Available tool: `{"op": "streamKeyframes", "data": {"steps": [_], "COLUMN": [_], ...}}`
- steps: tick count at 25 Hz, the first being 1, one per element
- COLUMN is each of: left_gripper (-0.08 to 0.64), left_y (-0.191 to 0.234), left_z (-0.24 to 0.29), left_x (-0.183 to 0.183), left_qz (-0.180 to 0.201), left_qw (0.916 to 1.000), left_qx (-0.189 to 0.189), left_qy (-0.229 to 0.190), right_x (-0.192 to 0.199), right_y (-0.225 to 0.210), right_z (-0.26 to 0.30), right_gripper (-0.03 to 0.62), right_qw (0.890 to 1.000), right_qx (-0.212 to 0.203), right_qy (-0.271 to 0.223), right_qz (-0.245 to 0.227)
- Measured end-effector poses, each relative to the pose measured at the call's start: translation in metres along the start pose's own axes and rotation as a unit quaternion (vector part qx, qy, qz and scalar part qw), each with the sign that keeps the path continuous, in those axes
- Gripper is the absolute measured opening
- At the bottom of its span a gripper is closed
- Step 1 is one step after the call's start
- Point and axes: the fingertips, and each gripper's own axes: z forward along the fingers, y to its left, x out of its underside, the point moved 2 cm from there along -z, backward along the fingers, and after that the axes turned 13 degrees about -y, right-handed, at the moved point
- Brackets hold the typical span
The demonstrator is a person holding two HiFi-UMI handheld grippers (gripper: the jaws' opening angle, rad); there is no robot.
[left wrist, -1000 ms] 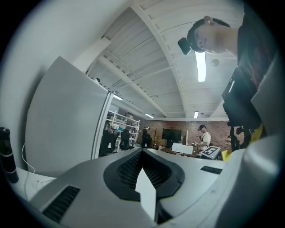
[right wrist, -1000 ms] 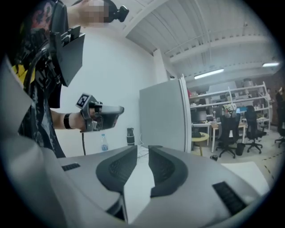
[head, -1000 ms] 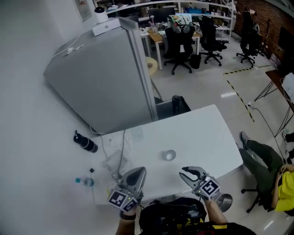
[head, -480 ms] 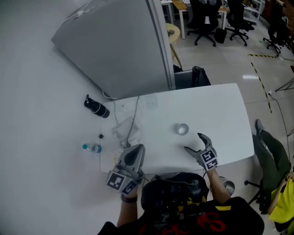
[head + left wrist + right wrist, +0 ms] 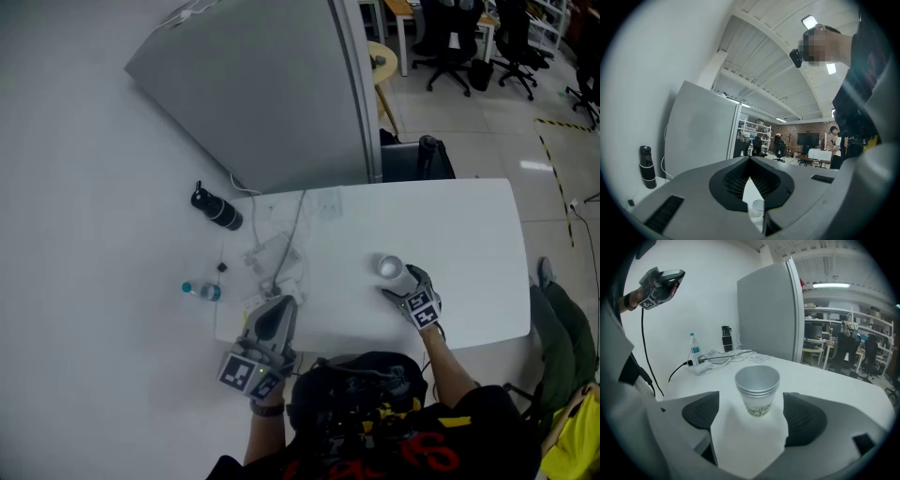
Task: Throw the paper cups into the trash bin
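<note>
right gripper view, stacked paper cups [image 5: 757, 389] upright, silvery inside

Paper cups [image 5: 757, 390]: nested stack, 3 rims seem to show at top. Upright, mouth up. Top cup empty as far as visible. Pale outer wall with dark tree-like print low on side; inside looks grey. Stands on white table [image 5: 469, 234], bare tabletop all round base, nothing touching it. From head view, stack sits slightly right of table's centre, about midway between near and far edges.
</note>
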Motion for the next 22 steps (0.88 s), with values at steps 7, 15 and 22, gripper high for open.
{"op": "streamKeyframes", "data": {"steps": [7, 15, 22], "left_gripper": [0.003, 0.003, 0.003], "left_y": [0.008, 0.011, 0.01], "left_z": [-0.009, -0.014, -0.016], "left_x": [-0.006, -0.01, -0.006], "left_qz": [0.004, 0.001, -0.006], "left_qw": [0.9996, 0.9994, 0.9989], "left_qx": [-0.028, -0.033, -0.042], "left_qy": [-0.008, -0.009, -0.02], "right_x": [0.004, -0.004, -0.061], "right_y": [-0.007, -0.015, 0.001], "right_z": [0.037, 0.059, 0.034], "right_gripper": [0.436, 0.356, 0.351], "right_qw": [1.0, 1.0, 0.999], "right_qx": [-0.01, 0.01, -0.006], "right_qy": [0.018, 0.019, -0.046], "right_qz": [0.006, 0.006, 0.01]}}
